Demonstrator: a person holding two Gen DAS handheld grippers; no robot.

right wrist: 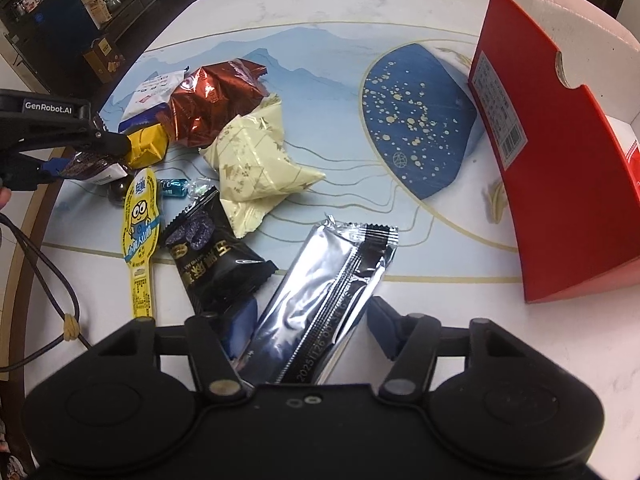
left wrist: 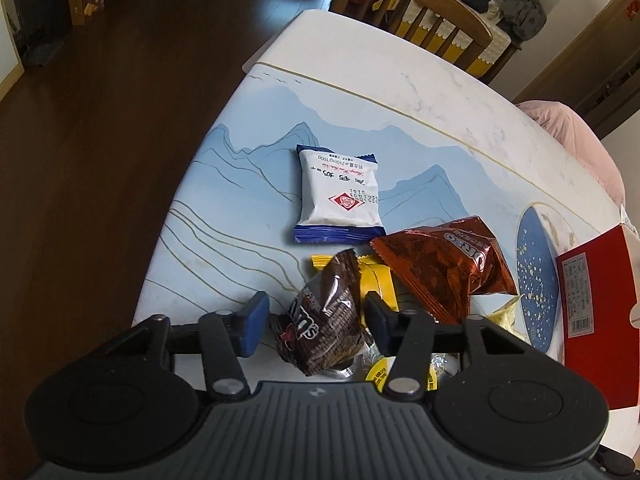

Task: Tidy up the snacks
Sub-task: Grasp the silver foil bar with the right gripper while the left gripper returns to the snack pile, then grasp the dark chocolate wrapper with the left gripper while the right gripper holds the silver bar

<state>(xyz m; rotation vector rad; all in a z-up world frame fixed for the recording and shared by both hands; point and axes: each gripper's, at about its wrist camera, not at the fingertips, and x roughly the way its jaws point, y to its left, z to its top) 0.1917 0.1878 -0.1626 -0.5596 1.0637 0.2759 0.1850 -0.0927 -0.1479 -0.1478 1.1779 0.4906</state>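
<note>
Snacks lie scattered on the bench (right wrist: 320, 4), a white top printed with blue mountains. Largest is the red box (right wrist: 552, 184), standing open at the right edge. Left of it sit a cream packet (right wrist: 256, 160), a copper Oreo bag (left wrist: 444, 268), and a white-and-blue packet (left wrist: 340, 192) farther out. Nearer lie a black packet (right wrist: 212, 248), a yellow Minion-printed lollipop (right wrist: 140, 232) and small wrapped candies (right wrist: 176, 188).

Both grippers point steeply down at the bench. The right gripper (right wrist: 308, 332) has a long silver packet (right wrist: 324, 300) between its blue pads (right wrist: 240, 324); the left pad touches it, while a gap shows at the right pad, so a firm grip cannot be told. The left gripper (left wrist: 316, 320) brackets a dark brown wrapper (left wrist: 324, 320) above a yellow packet (left wrist: 376, 284); its right pad touches the wrapper, the left stands just beside.
</note>
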